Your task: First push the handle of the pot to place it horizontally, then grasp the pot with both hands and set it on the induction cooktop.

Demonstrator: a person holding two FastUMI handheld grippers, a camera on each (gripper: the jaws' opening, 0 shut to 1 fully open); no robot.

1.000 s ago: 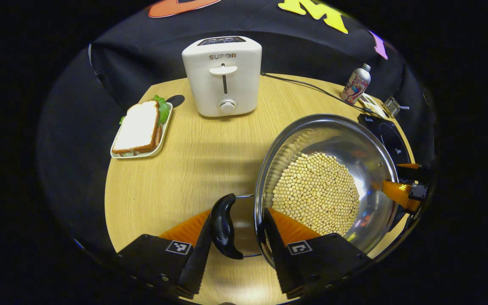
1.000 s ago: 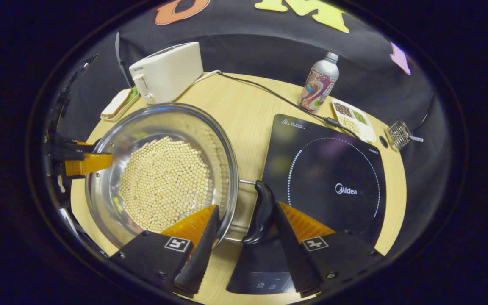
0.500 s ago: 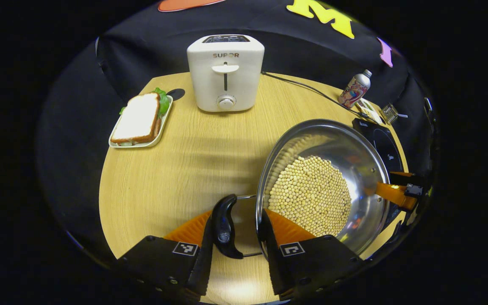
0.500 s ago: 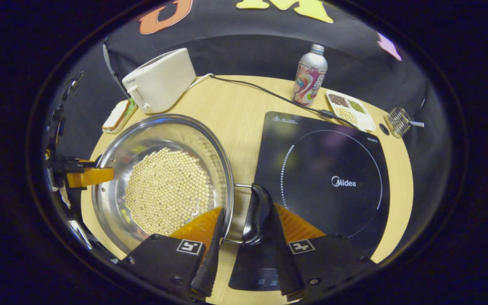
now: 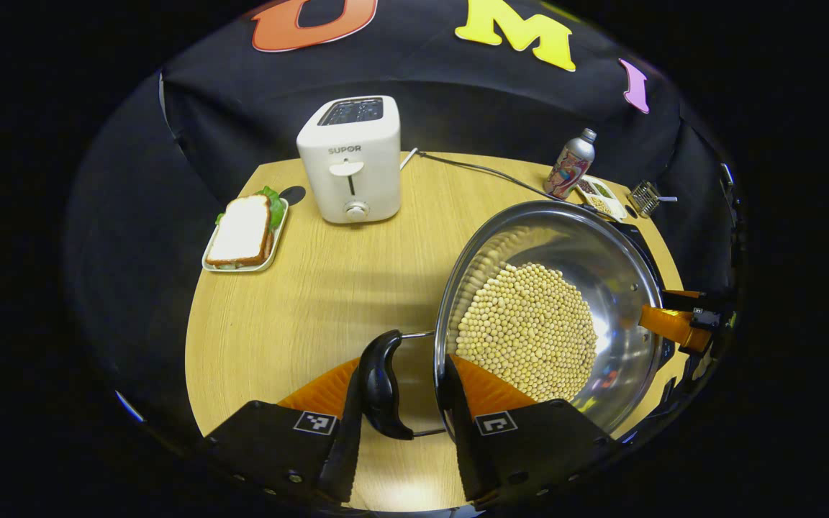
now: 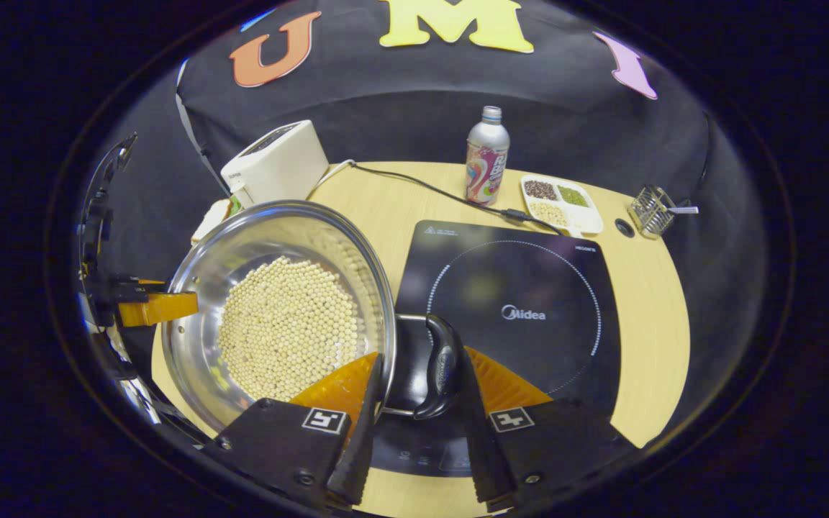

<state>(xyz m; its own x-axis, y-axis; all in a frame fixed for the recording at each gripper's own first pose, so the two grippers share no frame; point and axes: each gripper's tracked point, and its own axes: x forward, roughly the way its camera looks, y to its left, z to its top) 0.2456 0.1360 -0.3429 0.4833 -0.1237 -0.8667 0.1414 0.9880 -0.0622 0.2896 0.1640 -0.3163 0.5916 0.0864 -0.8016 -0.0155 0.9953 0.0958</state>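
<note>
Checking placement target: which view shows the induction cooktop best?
The right gripper view: the cooktop lies nearly whole on the table, ring marking visible, with only its near left corner behind the pot handle. In the left gripper view just a dark sliver peeks past the pot rim.

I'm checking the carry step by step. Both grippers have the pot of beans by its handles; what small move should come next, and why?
Probably carry the pot a little further toward the right gripper's side, level, to centre it over the induction cooktop. Each gripper's jaws pinch a side handle, the left gripper too. The pot overlaps only the cooktop's near edge, and the beans lie loose inside.
</note>
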